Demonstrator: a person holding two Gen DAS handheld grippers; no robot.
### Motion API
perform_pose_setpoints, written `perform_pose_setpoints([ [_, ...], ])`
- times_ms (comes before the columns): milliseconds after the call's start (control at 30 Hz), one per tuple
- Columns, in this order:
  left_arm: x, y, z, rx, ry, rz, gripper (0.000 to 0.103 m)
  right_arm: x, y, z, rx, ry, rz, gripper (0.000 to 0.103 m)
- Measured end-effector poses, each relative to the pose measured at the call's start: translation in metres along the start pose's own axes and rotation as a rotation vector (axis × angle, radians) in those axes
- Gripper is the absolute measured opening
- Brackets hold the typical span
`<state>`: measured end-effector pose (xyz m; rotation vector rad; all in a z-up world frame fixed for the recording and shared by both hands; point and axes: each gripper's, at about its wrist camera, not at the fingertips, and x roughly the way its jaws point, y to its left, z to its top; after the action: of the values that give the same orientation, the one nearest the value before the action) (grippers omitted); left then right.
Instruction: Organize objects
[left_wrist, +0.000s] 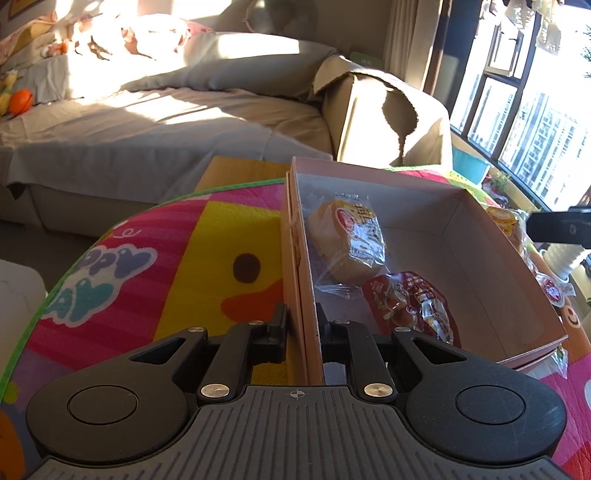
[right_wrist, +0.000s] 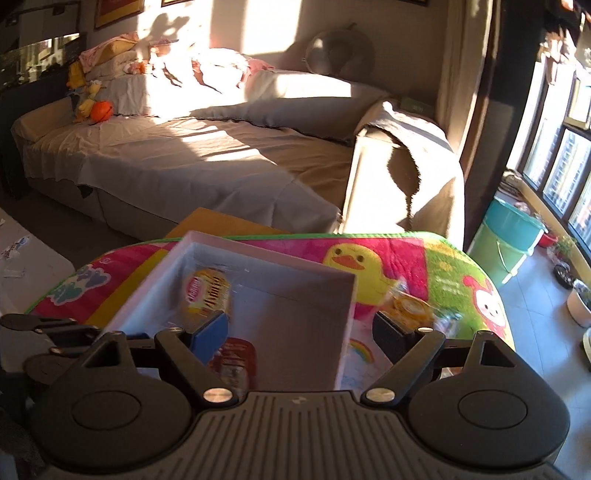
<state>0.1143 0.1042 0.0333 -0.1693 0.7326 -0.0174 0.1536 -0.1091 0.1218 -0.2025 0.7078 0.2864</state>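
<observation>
My left gripper (left_wrist: 301, 326) pinches the box (left_wrist: 476, 258) wall; right gripper (right_wrist: 299, 332) spread, empty, straddling its blurred far rim.

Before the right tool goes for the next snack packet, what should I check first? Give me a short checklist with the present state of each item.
1. Left tool clamped on the box wall, steadying the box: ok.
2. Right tool open wide enough for a packet, nothing between its fingers: ok.
3. Free room in the box beside the bread packet and the red packet: ok.
4. Next yellow packet lies outside the box on the mat, near the right finger: ok.
5. Sharp view of that packet: not ok, blurred.
</observation>
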Motion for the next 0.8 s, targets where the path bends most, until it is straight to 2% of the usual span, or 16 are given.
perform_pose_setpoints([
  [100, 0.0, 0.0, 0.0, 0.001, 0.0, 0.0, 0.015, 0.008, -0.046, -0.017, 0.094, 0.046, -0.082, 0.086],
  [267, 0.0, 0.0, 0.0, 0.002, -0.001, 0.001, 0.015, 0.024, -0.096, -0.039, 0.172, 0.082, -0.185, 0.086],
  [400, 0.0, 0.0, 0.0, 0.007, 0.001, 0.005, 0.015, 0.043, -0.116, -0.034, 0.237, 0.053, -0.173, 0.086],
  [533, 0.001, 0.0, 0.002, 0.013, 0.007, 0.011, 0.014, 0.073, -0.116, -0.013, 0.251, 0.01, -0.148, 0.087],
  [633, 0.002, -0.001, 0.002, 0.014, 0.007, 0.015, 0.014, 0.1, -0.116, 0.003, 0.308, 0.001, -0.145, 0.087],
  [700, 0.002, -0.001, 0.003, 0.015, 0.009, 0.019, 0.014, 0.119, -0.114, 0.011, 0.314, 0.016, -0.151, 0.087],
  [767, 0.002, -0.002, 0.003, 0.019, 0.011, 0.025, 0.014, 0.138, -0.114, 0.013, 0.305, 0.071, -0.142, 0.096],
  [800, 0.002, -0.003, 0.003, 0.019, 0.011, 0.026, 0.014, 0.144, -0.114, 0.011, 0.304, 0.099, -0.121, 0.097],
])
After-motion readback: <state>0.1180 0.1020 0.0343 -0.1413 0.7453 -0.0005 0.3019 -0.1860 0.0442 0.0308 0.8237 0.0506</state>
